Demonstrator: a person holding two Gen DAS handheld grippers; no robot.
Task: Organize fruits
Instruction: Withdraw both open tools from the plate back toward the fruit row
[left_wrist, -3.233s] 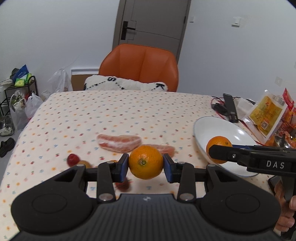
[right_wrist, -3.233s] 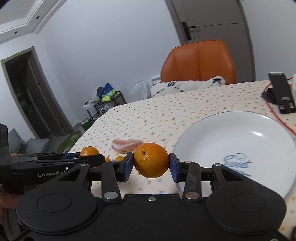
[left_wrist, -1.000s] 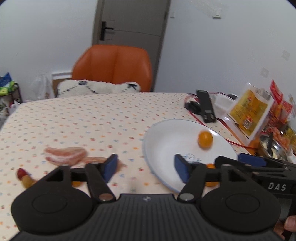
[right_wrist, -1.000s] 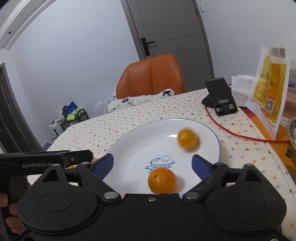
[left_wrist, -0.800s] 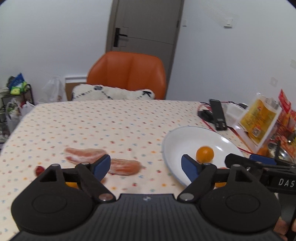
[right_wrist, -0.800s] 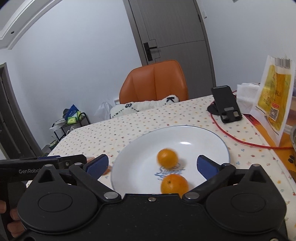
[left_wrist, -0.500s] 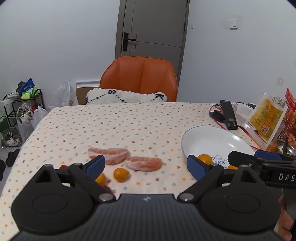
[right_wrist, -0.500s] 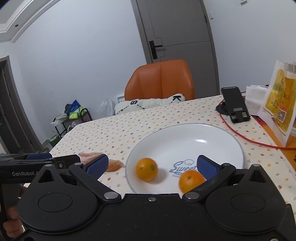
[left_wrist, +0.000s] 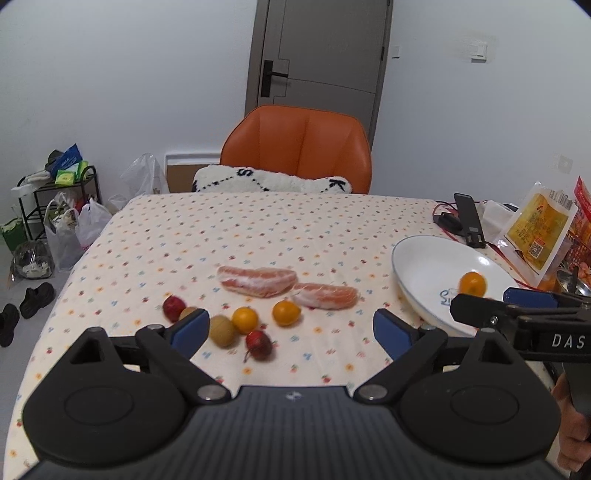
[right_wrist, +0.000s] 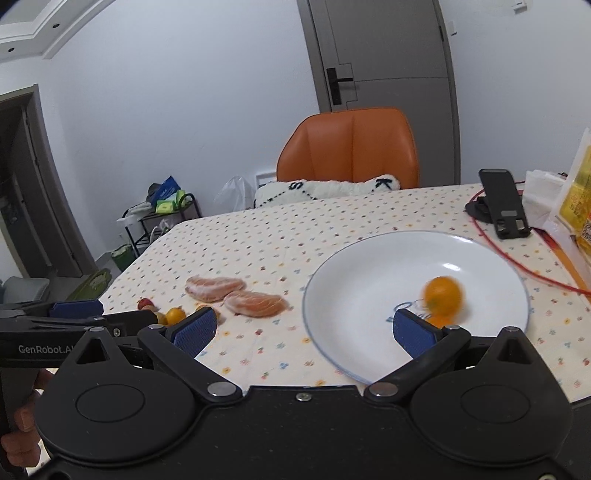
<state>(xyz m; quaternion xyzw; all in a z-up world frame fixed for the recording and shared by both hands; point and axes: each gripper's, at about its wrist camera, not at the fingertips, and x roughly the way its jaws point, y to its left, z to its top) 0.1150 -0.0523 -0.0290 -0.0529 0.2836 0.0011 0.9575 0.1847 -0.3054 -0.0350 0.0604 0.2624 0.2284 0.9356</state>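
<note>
Now hovering above the dotted surface (left_wrist: 258, 236): left tool (left_wrist: 287, 334), blue pads (left_wrist: 190, 330) spread wide, nothing between them. Right tool (right_wrist: 302, 326) likewise spread wide and empty, poised over the near rim of the white plate (right_wrist: 365, 266).

Landmark: the white plate (left_wrist: 417, 258), at the right side of the surface. Inside it, one orange (right_wrist: 443, 294), blurred, beside the blue printing at the plate's middle; a second orange (right_wrist: 439, 319) just nearer than the first, mostly hidden behind the right tool's pad. From the left wrist view, only one orange (left_wrist: 472, 283) plainly seen in the plate.

Left of the plate, apart from its rim: two peeled pink citrus segments, the nearer segment (left_wrist: 325, 295) closest to the plate, the larger segment (left_wrist: 256, 280) touching or nearly touching it on the far-left side. Farther left of the plate and nearer the camera, a loose cluster of small fruit: two small oranges (left_wrist: 286, 312) (left_wrist: 245, 319), a brownish-green round fruit (left_wrist: 221, 330), a red fruit with a stem (left_wrist: 258, 340), another red fruit (left_wrist: 173, 304) at the cluster's far-left end, with a small brownish fruit (left_wrist: 187, 312) half hidden behind the left pad.

Beyond the plate: a black phone stand (right_wrist: 504, 206) with a red cable, and a yellow snack packet (left_wrist: 535, 230) to the plate's right. At the far edge of the surface, an orange chair (left_wrist: 297, 147) with a white cushion (left_wrist: 269, 181).
</note>
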